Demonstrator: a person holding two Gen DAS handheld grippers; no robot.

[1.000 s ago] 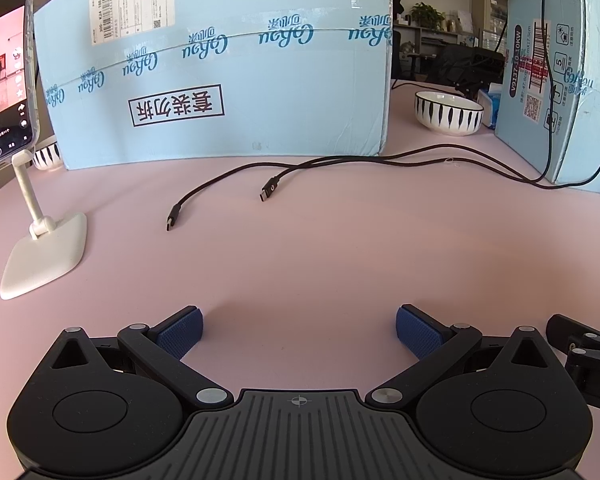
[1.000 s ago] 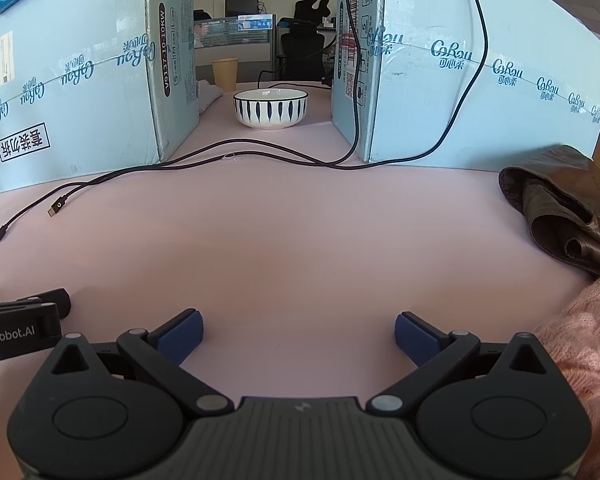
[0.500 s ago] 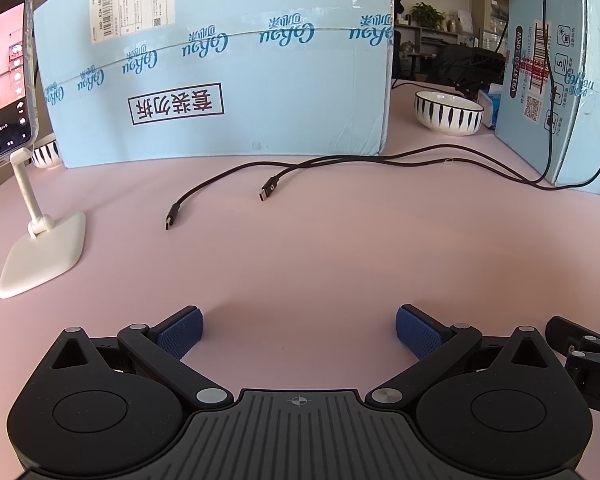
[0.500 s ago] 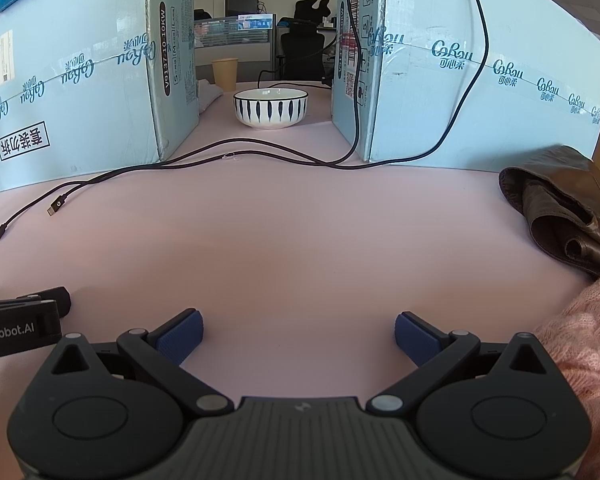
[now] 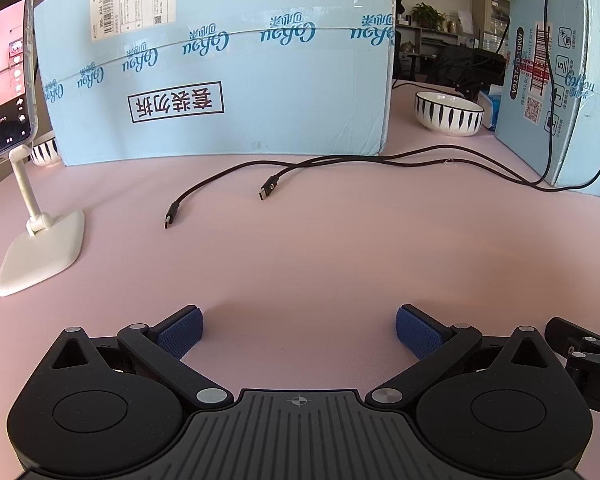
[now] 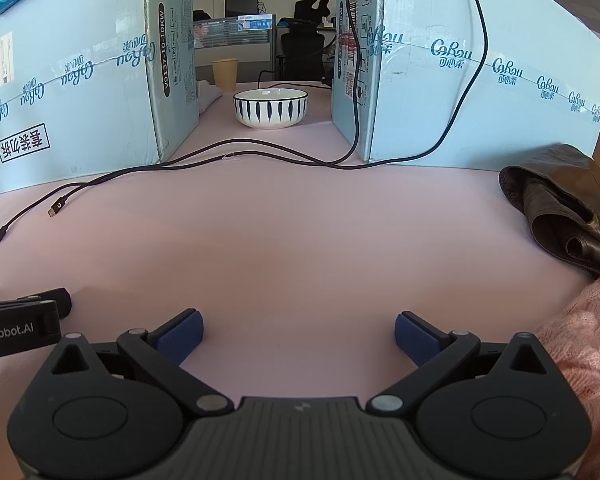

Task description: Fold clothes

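Clothes, two pieces, both at the right edge of the right wrist view. We list first a pink knit garment [image 6: 584, 344]: soft, open-textured weave, lying on the desk just beside the right gripper's right finger, largely cut off by the frame. Second, a dark brown garment [image 6: 568, 208] with a leathery sheen, crumpled into thick rolls and folds, lying farther back on the desk and touching the pink knit at its near end. Neither piece appears in the left wrist view.

Grippers, two. We record the left gripper [image 5: 299, 330] with its blue-padded fingers spread wide, nothing between them, low over the bare pink desk [image 5: 320, 264]. The right gripper [image 6: 299, 332] is likewise spread wide and holds nothing. Each shows at the edge of the other's view, so they sit side by side.

Boxes, two: a large light-blue carton [image 5: 228, 64] standing at the back left, and a second light-blue carton [image 6: 476, 88] at the back right. Both are shut; we cannot tell their contents.

Bowls: one white bowl with dark stripes [image 6: 271, 109] on the desk in the gap between the cartons; its inside is hidden from us. A second striped bowl [image 5: 44, 152] peeks out beside the left carton.

Cables, two black ones [image 5: 220, 184], with loose plug ends on the desk.

One phone [image 5: 4, 68], screen lit, on a white stand [image 5: 44, 248] at far left. One paper cup [image 6: 225, 74] behind the bowl.
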